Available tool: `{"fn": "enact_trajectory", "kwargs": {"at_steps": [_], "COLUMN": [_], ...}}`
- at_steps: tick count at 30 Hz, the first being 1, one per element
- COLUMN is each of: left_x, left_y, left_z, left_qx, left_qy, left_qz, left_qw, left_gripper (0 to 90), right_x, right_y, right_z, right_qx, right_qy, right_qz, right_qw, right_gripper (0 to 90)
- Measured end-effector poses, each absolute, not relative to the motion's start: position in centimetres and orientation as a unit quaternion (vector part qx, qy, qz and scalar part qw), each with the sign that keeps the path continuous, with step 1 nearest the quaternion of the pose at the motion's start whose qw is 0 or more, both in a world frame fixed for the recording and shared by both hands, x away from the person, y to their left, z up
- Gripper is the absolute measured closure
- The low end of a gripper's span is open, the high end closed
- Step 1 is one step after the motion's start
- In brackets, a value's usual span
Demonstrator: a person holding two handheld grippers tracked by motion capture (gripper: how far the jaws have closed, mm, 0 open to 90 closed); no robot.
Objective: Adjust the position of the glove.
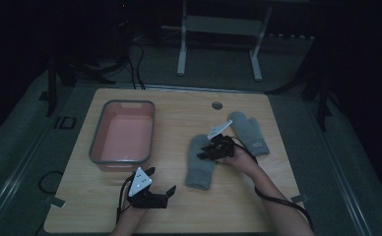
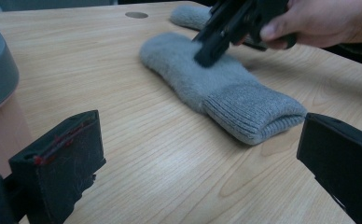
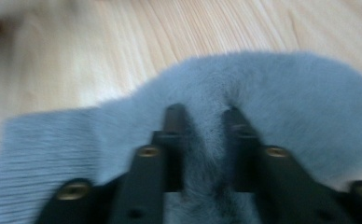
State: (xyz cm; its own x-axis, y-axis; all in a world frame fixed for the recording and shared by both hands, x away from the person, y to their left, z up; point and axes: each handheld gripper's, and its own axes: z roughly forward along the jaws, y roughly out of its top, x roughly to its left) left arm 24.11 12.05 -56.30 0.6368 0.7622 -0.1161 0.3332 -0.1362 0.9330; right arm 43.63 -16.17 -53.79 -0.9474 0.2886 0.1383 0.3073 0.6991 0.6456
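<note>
where its cuff lies, the far mitten [image 1: 248,132] bears an unreadable tag [image 1: 259,145].

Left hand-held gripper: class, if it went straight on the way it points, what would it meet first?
Most likely the ribbed cuff of the near grey mitten, lying across the wooden table ahead of the left hand-held gripper; depth is hard to judge.

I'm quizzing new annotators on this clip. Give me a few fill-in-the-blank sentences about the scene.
1. The right gripper is down on a grey ____.
2. The second mitten lies on the ____, apart from the grippers.
3. The basin has a ____ inside.
4. The left gripper has its jaws ____, nothing between them.

Missing words: mitten; table; pink; open
</note>
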Motion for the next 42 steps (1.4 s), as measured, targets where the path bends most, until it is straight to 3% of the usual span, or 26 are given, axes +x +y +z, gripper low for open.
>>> {"fn": "enact_trajectory", "kwargs": {"at_steps": [5, 14, 19, 26, 36, 42], "left_x": [24.1, 24.1, 24.1, 24.2, 24.2, 24.2], "left_y": [12.1, 12.1, 12.1, 12.0, 12.1, 12.1], "left_z": [-56.3, -56.3, -56.4, -56.4, -56.4, -56.4], "left_qx": [0.725, 0.725, 0.724, 0.724, 0.724, 0.724], "left_qy": [0.379, 0.38, 0.382, 0.381, 0.382, 0.381], "left_qz": [0.198, 0.197, 0.196, 0.195, 0.194, 0.194], "left_qw": [0.54, 0.54, 0.54, 0.541, 0.541, 0.54], "left_gripper": [0.9, 0.9, 0.9, 0.9, 0.9, 0.9], "right_x": [43.3, 42.6, 42.3, 42.8, 46.0, 47.1], "right_y": [-16.3, -17.3, -20.5, -24.5, -31.2, -32.2], "right_z": [-53.4, -51.1, -48.6, -47.4, -48.5, -49.4], "right_qx": [-0.151, -0.162, -0.229, -0.275, -0.405, -0.433], "right_qy": [-0.924, -0.916, -0.892, -0.86, -0.799, -0.792], "right_qz": [-0.351, -0.362, -0.373, -0.406, -0.405, -0.381], "right_qw": [-0.013, -0.065, -0.116, -0.139, -0.181, -0.203], "right_gripper": [47.2, 36.5, 37.0, 36.2, 39.7, 38.1]}}
